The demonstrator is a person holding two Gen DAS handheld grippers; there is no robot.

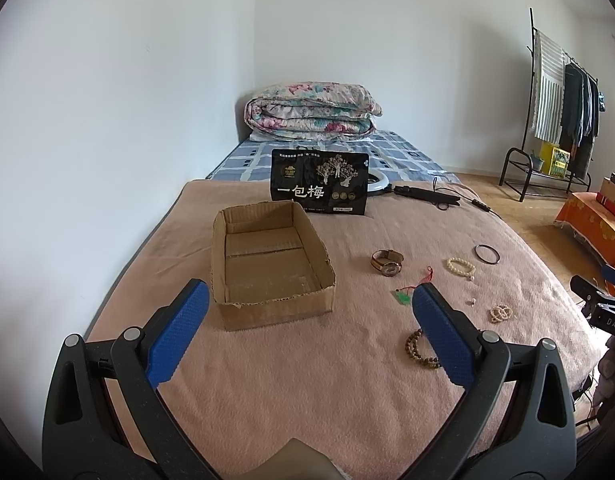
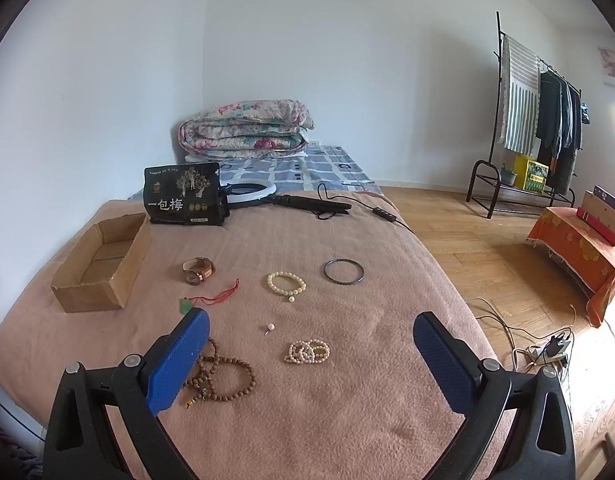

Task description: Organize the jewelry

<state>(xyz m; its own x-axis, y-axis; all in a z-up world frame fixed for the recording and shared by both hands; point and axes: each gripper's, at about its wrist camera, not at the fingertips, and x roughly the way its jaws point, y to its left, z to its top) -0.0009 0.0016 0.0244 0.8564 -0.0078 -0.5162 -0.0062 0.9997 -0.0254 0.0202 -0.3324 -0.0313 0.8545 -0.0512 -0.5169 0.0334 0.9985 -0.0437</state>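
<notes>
An empty cardboard box (image 1: 267,264) (image 2: 103,264) sits on the pink blanket. To its right lie a brown-strap watch (image 1: 387,263) (image 2: 198,270), a green pendant on red cord (image 1: 405,296) (image 2: 211,300), a cream bead bracelet (image 2: 286,282) (image 1: 460,267), a dark bangle (image 2: 343,271) (image 1: 487,255), a small pearl pin (image 2: 269,328), a coiled pearl string (image 2: 307,352) (image 1: 501,313) and brown wooden beads (image 2: 223,376) (image 1: 419,350). My left gripper (image 1: 311,332) hovers open just in front of the box. My right gripper (image 2: 311,360) hovers open over the pearl string. Both hold nothing.
A black snack bag (image 1: 319,182) (image 2: 183,194) stands behind the box, with a ring light (image 2: 251,194) and its cable beyond. A folded floral quilt (image 1: 311,110) lies at the bed's head. The bed edge drops to wood floor (image 2: 487,264) on the right, with a clothes rack (image 2: 539,120).
</notes>
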